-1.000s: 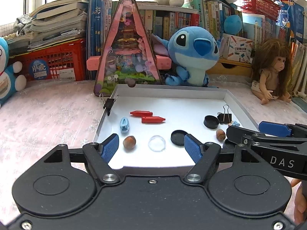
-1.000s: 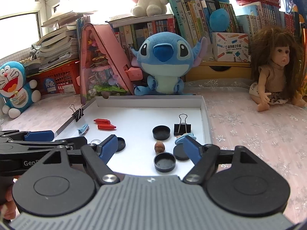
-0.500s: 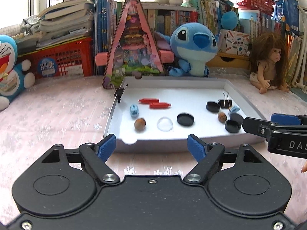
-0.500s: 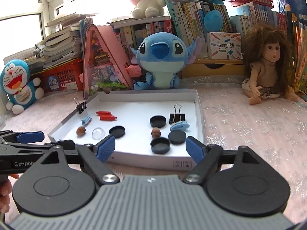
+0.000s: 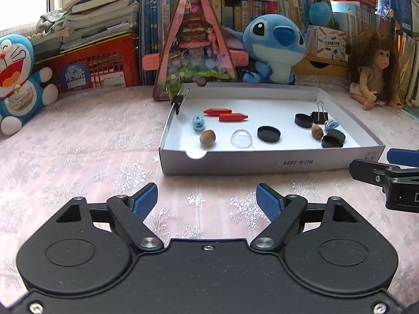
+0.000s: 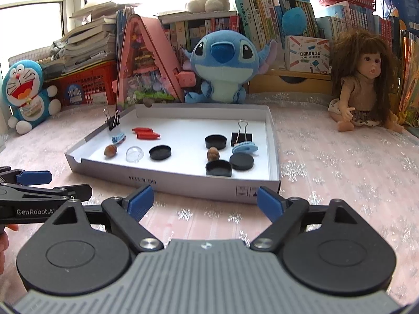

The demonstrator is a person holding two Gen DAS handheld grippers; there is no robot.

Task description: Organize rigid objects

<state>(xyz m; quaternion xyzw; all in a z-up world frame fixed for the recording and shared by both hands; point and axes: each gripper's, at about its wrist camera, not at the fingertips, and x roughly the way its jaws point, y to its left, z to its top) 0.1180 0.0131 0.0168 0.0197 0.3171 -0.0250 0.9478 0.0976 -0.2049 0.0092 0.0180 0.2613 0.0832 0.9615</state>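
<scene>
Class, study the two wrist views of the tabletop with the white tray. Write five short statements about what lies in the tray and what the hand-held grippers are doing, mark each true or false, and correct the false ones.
1. Two red pieces lie side by side in the white tray. True.
2. The left hand-held gripper is shut on a nut. False: it is open with nothing between its pads, over the tablecloth in front of the tray.
3. A black binder clip is clipped onto the tray's wall. True.
4. The clear dome lies outside the tray. False: it lies inside, between a nut and a black cap.
5. The right hand-held gripper holds a black cap. False: it is open and empty.
</scene>
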